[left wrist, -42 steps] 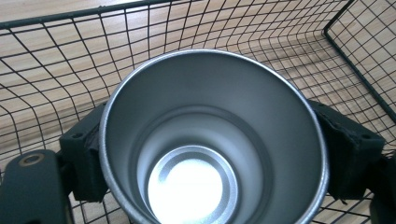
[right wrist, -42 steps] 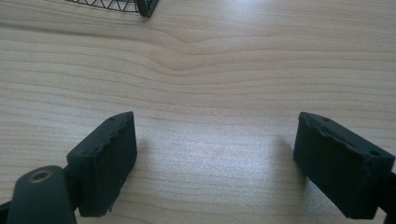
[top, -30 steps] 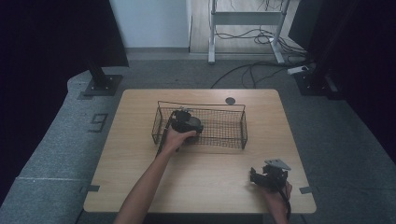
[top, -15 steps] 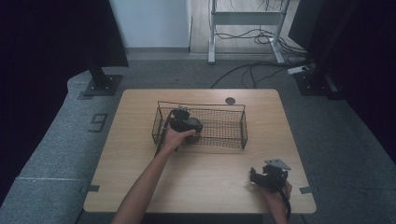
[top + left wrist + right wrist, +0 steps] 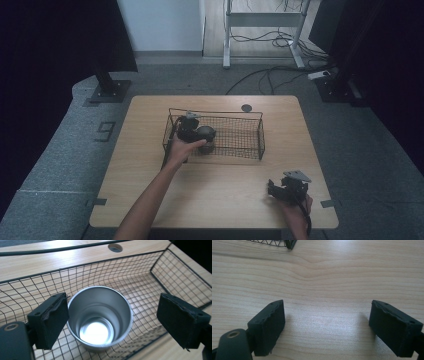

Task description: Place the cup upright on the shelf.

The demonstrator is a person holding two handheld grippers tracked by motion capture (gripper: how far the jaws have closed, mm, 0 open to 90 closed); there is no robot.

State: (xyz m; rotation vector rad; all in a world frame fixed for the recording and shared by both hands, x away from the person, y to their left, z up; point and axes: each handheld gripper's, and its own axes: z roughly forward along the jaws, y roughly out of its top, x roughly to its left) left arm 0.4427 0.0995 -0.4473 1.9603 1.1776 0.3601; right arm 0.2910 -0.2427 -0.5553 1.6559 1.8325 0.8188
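Inside the black wire-mesh basket (image 5: pixel 172 272), near its left end, a round stainless-steel cup (image 5: pixel 99 317) is seen standing upright, its polished bottom glinting. It is flanked by the left claw (image 5: pixel 112 315), whose padded black jaws are spread wide, one pad just beside the rim. Low over the pale wood-grain worktop (image 5: pixel 324 272), the right claw (image 5: pixel 327 325) is held spread as well, with nothing between its jaws.
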